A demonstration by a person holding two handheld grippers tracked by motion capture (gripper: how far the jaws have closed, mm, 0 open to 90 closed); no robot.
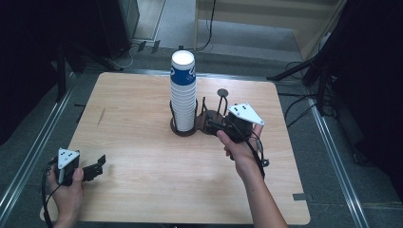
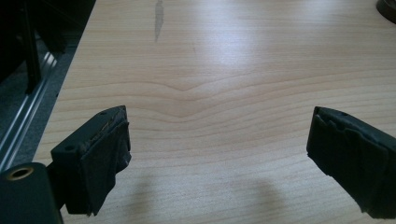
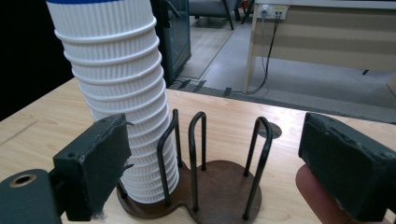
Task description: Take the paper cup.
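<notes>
From above, a wooden desk [image 1: 142,142] carries a tall stack of white cups [image 1: 183,90]. The top cup has a blue band. The stack stands in a dark holder [image 1: 199,124] made of a flat wooden base and thin wire loops. The holder sits near the middle of the desk, a bit toward the far edge. The right gripper [image 1: 215,127] is just beside the holder, on its right side, and its jaws point at the empty half of the holder. The left gripper [image 1: 97,166] is near the left corner at the near edge, well apart from the cups. Its jaws point across the bare desk.

In the left gripper view, the two black jaws are spread wide. There is bare wood between them and they pinch nothing.

In the right gripper view, the jaws are also spread apart, with nothing pressed between them. The cups [image 3: 122,93] rise on the left, inside one ring of wire loops. The holder [image 3: 219,186] has its other ring, with three loops, right ahead between the jaws. A fingertip [image 3: 315,196] shows under the right jaw.
</notes>
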